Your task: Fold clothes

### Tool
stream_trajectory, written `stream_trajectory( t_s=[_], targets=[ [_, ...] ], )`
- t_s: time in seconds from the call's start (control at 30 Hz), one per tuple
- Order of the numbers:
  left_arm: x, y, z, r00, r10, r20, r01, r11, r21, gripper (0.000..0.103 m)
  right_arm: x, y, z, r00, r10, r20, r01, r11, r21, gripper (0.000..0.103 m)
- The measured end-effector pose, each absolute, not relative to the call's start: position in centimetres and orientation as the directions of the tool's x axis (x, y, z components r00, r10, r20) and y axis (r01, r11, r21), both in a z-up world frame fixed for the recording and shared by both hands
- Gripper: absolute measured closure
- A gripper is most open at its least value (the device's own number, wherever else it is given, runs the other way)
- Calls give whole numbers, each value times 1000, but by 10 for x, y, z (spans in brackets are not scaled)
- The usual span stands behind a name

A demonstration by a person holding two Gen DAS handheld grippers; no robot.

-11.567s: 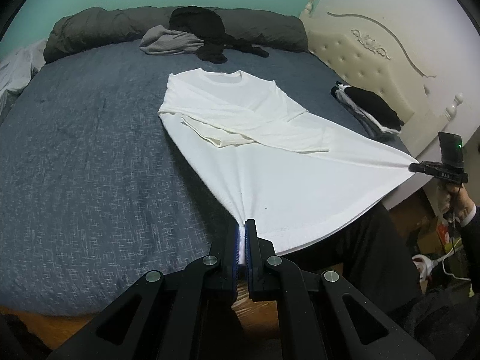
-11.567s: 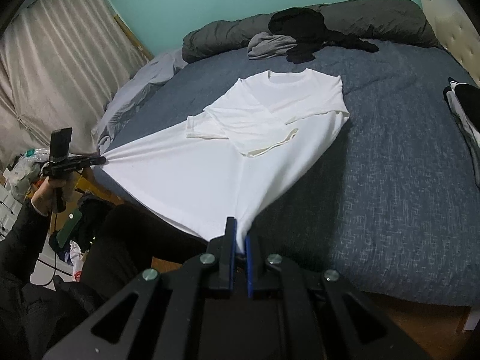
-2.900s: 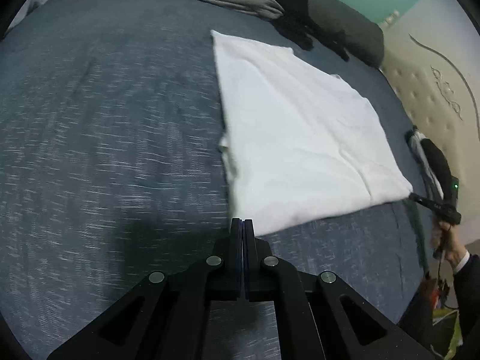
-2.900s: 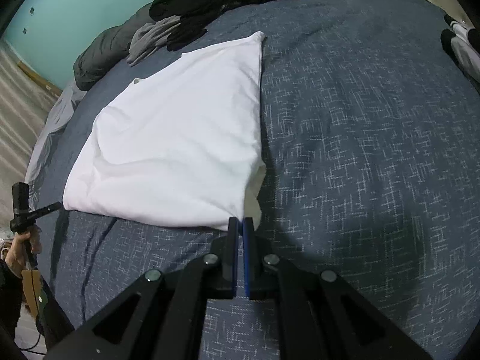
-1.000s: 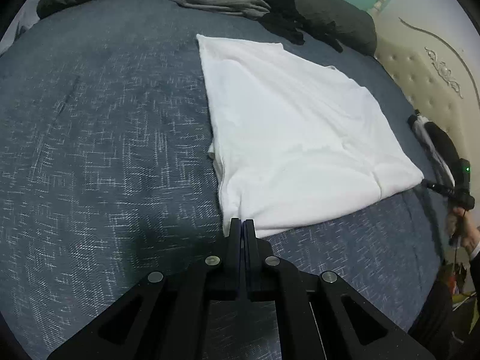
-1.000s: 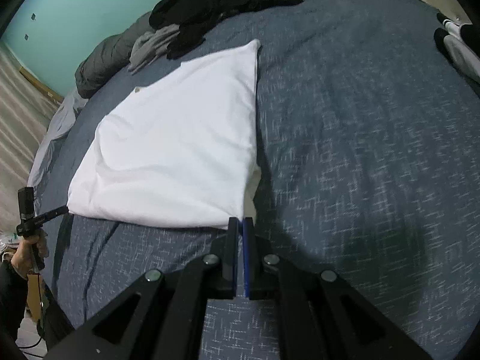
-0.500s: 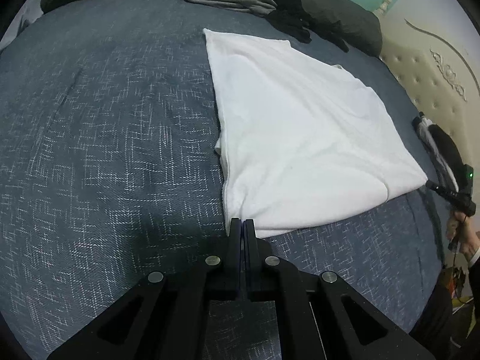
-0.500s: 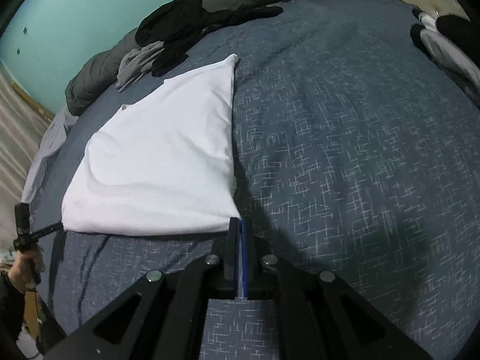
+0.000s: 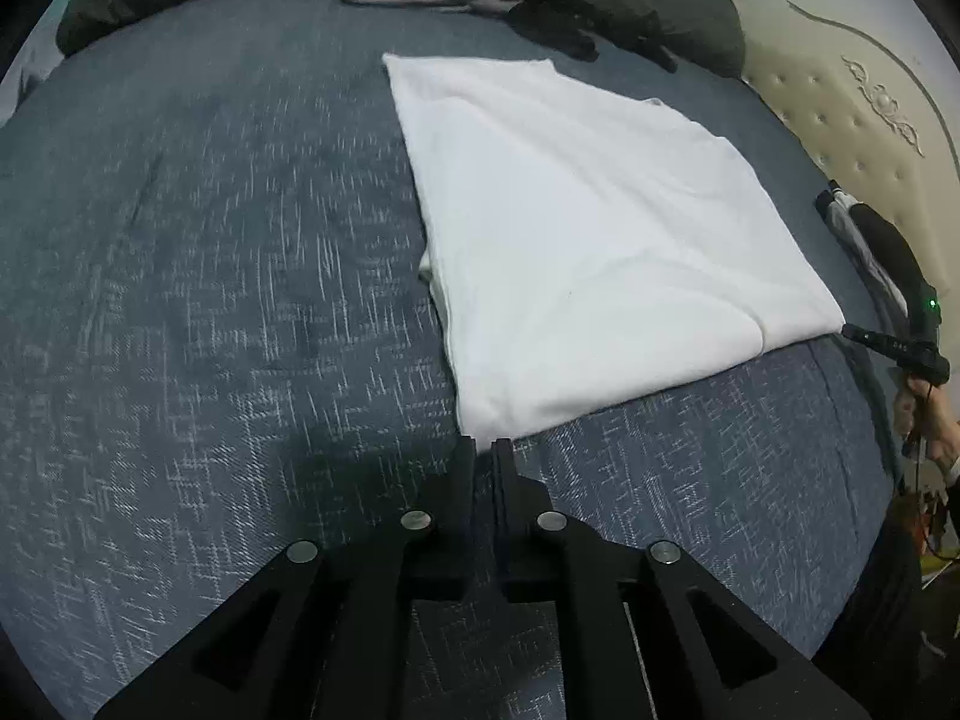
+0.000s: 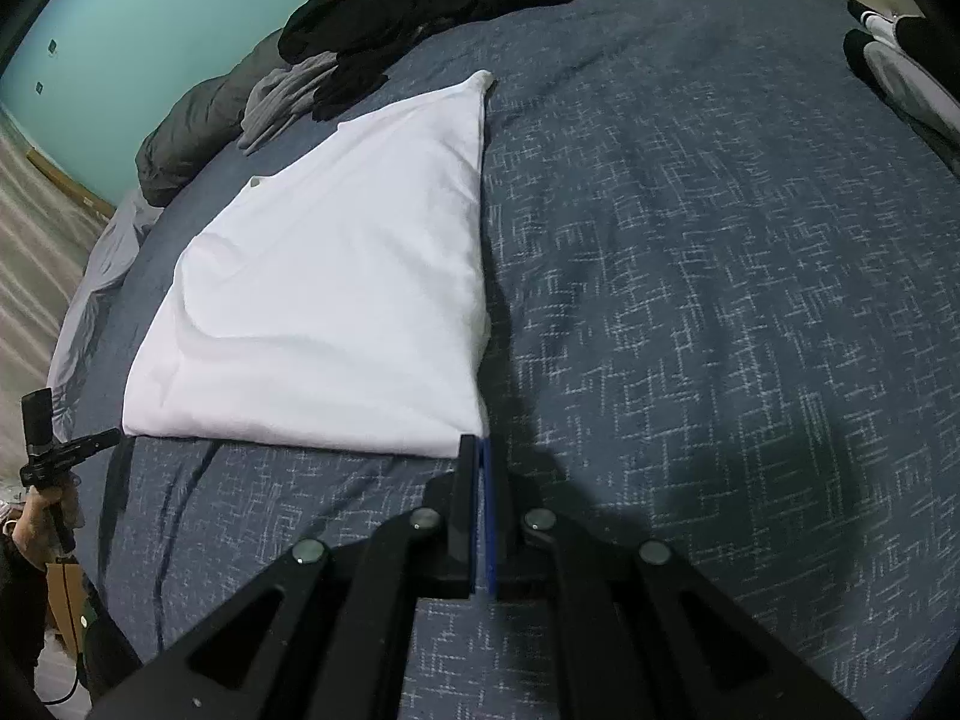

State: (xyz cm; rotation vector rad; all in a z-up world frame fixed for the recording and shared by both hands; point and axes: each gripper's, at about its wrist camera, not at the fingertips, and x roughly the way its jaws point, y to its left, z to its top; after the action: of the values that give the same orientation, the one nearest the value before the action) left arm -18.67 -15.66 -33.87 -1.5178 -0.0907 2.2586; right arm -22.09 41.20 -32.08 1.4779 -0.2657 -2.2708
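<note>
Curtains (image 10: 36, 276) show only from my right wrist, the cream headboard (image 9: 852, 120) only from my left, while the white shirt (image 9: 588, 240), folded square (slightly rumpled), lies flat on the blue bedspread (image 9: 210, 300), my left gripper (image 9: 485, 447) just parting, gripping nothing, my right gripper (image 10: 480, 443) closed at its corner.

White shirt (image 9: 588, 240): soft matt cloth; bedspread (image 9: 210, 300): coarse woven.

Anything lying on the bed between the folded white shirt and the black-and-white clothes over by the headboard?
No. In the right wrist view, only bare blue bedspread lies between the white shirt and the black-and-white clothes.
</note>
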Motion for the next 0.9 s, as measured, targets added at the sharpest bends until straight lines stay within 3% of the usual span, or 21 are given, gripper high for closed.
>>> stream_trajectory(
  t_s=[0.4,0.47,0.53,0.63,0.9],
  targets=[
    [-184,-160,-344,-331,384,-862,-275,-913,-301,92,-219,411,-326,-332,-447,-831,233,-892,386,102],
    [-181,-162,-339,-349,353,-868,-274,-924,-266,88,-219,412,-326,-332,-448,-830,232,-892,389,102],
    [-178,-164,-335,-367,334,-868,-270,-932,-244,65,-219,411,-327,-331,-449,-830,230,-891,391,102],
    [-180,-174,-337,-363,352,-863,-248,-929,-275,48,-219,410,-328,-329,-449,-830,227,-891,392,102],
    [-184,-178,-349,-316,383,-868,-257,-915,-310,47,-220,409,-329,-326,-449,-832,226,-892,392,102]
  ],
)
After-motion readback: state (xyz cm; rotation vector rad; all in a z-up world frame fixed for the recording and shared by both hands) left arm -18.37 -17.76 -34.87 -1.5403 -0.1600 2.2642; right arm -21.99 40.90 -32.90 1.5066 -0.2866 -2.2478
